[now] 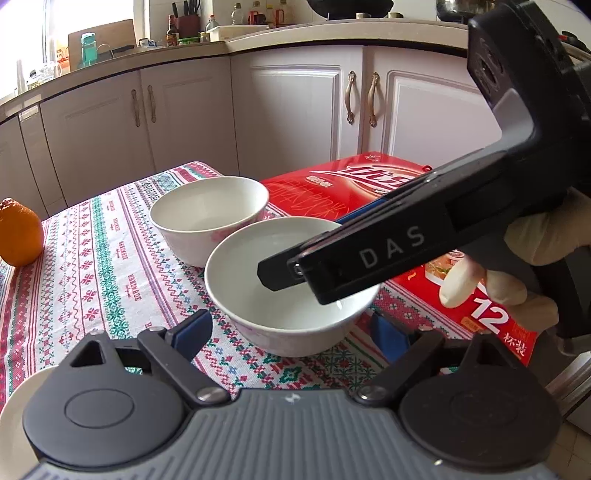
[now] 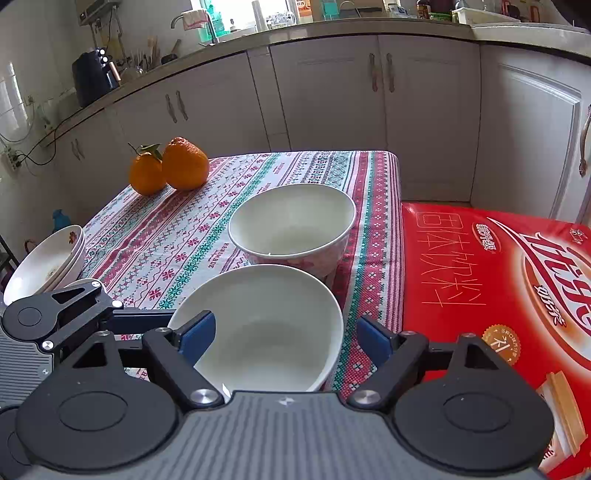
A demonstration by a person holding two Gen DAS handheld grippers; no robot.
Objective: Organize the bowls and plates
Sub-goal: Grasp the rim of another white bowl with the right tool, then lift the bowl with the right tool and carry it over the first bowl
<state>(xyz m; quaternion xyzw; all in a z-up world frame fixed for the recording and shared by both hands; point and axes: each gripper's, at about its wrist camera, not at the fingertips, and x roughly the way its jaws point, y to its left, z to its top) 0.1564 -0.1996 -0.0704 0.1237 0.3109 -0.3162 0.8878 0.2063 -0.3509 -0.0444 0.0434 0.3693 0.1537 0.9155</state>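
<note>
The near white ceramic bowl (image 2: 258,325) sits on the patterned tablecloth (image 2: 177,254), touching the far white bowl (image 2: 291,225) (likely for nesting). Both the right gripper (image 2: 284,339) and the left gripper (image 1: 291,325) straddle it, half-open, pads apparently not pressing.

Bright daylight pours in from the window (image 1: 22,33) at eleven o'clock, blown out white. Soft shadows sit under the bowls. Fisheye bends the cabinet doors (image 2: 332,92) toward the edges; focus stays sharp.
</note>
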